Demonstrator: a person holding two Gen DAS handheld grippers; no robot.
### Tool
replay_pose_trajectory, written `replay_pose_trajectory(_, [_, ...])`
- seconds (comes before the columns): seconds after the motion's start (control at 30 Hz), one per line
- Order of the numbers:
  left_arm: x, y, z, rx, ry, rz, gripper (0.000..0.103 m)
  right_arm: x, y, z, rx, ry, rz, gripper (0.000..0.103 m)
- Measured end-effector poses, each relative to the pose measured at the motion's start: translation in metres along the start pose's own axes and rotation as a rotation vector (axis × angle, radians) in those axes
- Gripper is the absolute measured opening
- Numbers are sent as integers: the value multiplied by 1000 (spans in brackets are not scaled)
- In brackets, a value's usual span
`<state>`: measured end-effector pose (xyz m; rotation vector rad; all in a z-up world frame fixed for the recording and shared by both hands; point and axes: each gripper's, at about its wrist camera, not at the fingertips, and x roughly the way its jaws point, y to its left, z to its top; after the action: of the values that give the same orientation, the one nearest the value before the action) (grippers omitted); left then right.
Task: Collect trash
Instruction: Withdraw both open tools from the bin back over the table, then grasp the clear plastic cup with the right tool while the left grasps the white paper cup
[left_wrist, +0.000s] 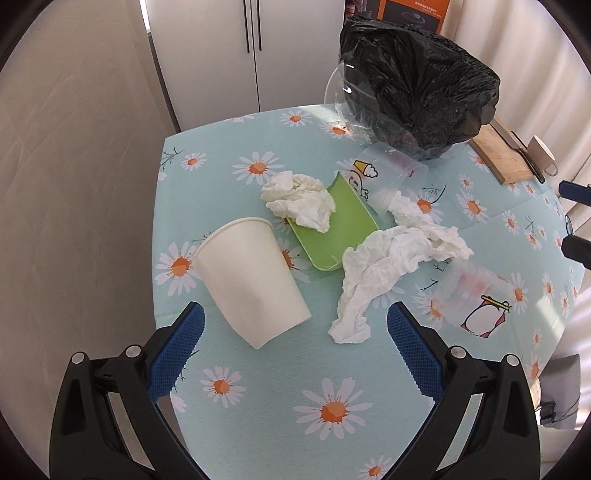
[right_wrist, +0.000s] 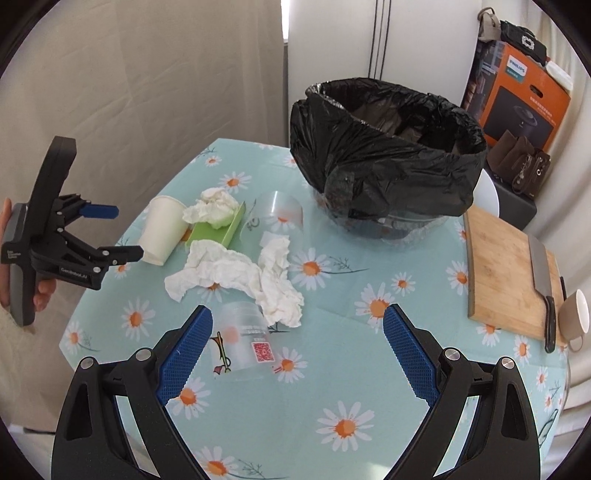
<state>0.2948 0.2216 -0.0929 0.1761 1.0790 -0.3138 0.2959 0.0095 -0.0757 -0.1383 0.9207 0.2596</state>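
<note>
Trash, 6 pieces, lying loose mid-table on the daisy tablecloth (right_wrist: 332, 387):
- White paper cup (left_wrist: 251, 280), tipped on its side, sitting at 12 o'clock just ahead of the left gripper (left_wrist: 295, 325).
- Large crumpled tissue (left_wrist: 388, 266), at 1 o'clock from the same gripper, its tail trailing toward the pads.
- Small tissue wad (left_wrist: 299, 201), resting on a green tray piece (left_wrist: 332, 229) at 12 o'clock, beyond the cup.
- 2 clear printed plastic cups, both toppled — near one (right_wrist: 243, 339) lying at 11 o'clock just off the right gripper (right_wrist: 297, 328), far one (right_wrist: 280, 210) beside the bin.

Receptacle: black-bagged bin (right_wrist: 388, 158), mouth open, standing at 12 to 1 o'clock in the right view.

Grippers: both are hovering with jaws spread wide, holding nothing.

Step, as judged: collection is only starting — first pick pending. The next move probably calls for closing gently across the paper cup's wall, then carrying it over the bin.

Surround: cutting board (right_wrist: 506, 269) with knife (right_wrist: 541, 280) and mug (right_wrist: 574, 314) at 3 o'clock, well apart from the trash.
</note>
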Motion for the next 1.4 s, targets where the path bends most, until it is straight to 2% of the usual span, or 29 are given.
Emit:
replay_pose_trajectory(0.17, [13,14,0,-34,17,-1,97,22,10,-11,16,49,10,89])
replay_pose_trajectory(0.6, [55,24,11,-30,80,-31,97,70,26,-23,41,156,45,89])
replay_pose_trajectory(0.77, [69,26,15,-29,106,-34,97,86,35,-25,14,196,59,89])
replay_pose_trajectory(1.13, [91,37,23,-82,146,-45,97,109,32,-18,-27,237,82,89])
replay_pose_trajectory(1.33, [104,36,25,-65,180,-38,97,118,26,-16,-7,257,117,89])
replay_pose_trajectory(1.4, [107,35,25,-69,178,-39,96,120,28,-18,-27,265,125,85])
